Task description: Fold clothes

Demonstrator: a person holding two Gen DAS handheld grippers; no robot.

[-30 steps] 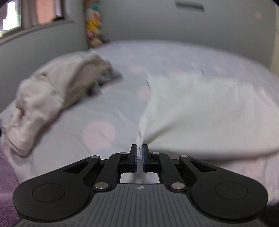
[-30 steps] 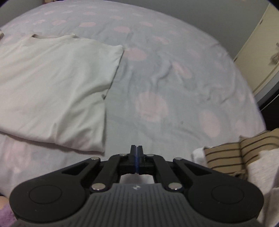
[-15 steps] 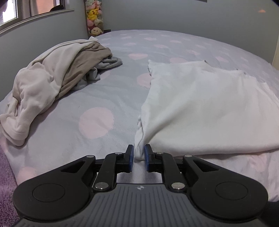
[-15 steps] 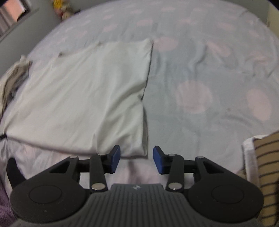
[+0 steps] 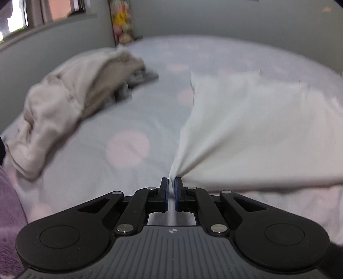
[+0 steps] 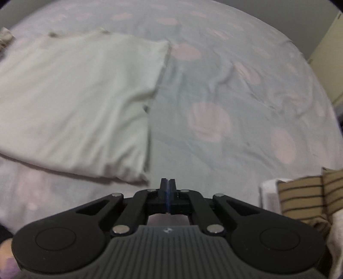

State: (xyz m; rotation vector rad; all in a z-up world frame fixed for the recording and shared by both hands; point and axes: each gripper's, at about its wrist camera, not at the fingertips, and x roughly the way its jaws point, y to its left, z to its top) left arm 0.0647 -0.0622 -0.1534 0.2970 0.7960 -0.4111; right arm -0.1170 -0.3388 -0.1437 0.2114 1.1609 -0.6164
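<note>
The left hand-held gripper [image 5: 170, 182] is clamped on the near corner of the white shirt [image 5: 246, 133], drawing it taut off the bed [image 5: 128, 148], probably to start a fold. The right hand-held gripper [image 6: 168, 184] is pressed together on nothing (the shirt's other corner lies just beside it).

Both views are dim and soft, lit evenly with no glare. In the left wrist view the only bright spot is a window [image 5: 32, 17] far up to the left of the claw [image 5: 170, 182]; everything beyond the claw is smeared with motion blur, while the claw itself stays sharp. The right wrist view is blurred too, with a faint shadow under the white cloth [image 6: 75, 103]. Fisheye bending curves the bed [image 6: 235, 85] toward dark corners.
</note>
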